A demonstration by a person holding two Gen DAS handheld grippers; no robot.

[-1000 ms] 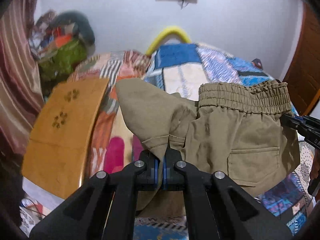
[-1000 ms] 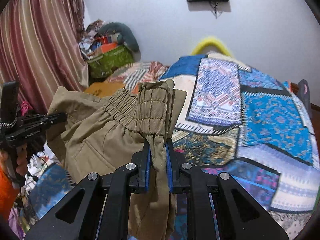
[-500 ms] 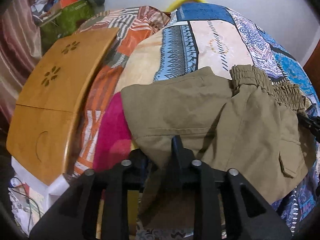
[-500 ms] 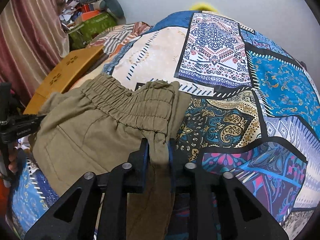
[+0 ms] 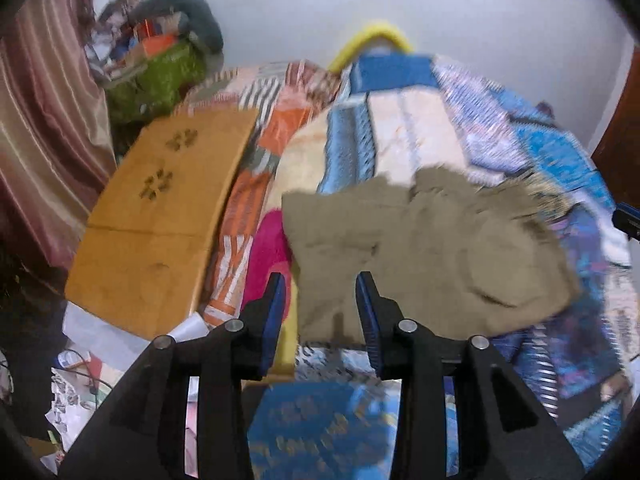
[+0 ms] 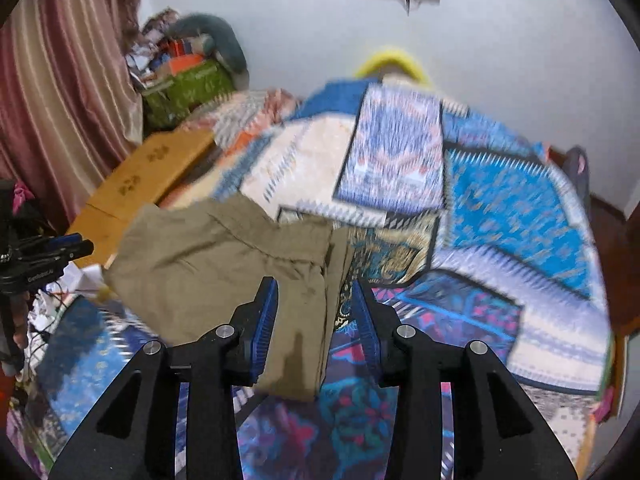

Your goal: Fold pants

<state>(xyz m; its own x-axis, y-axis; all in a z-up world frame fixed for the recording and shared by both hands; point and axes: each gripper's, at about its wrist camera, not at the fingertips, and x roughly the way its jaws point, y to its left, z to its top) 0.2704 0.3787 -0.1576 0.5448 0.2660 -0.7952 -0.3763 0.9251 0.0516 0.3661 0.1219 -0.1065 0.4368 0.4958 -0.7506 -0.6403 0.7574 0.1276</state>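
Left gripper (image 5: 320, 292): jaws spread apart with nothing between the blue pads; it hovers over the near left corner of the folded cloth, likely because that corner needs no more holding.
Right gripper (image 6: 314, 300): jaws likewise spread and empty, poised above the near right edge of the bundle, so neither tool bears any fabric.
Khaki pants (image 6: 224, 264): lying in a compact folded stack on the bedspread near the bed's near edge, the left side close to the bed's left edge; both views are blurred, so seams and waistband are hard to make out.
Patchwork bedspread (image 6: 520, 208): carries the pants; its broad flat top suits folding.
Wooden lap table (image 5: 160, 216): off the bed's left edge, well apart from the pants.
Task stage: judging by the squared bundle and the empty tools, the fold looks finished or nearly so; perhaps only a tidying press remains.
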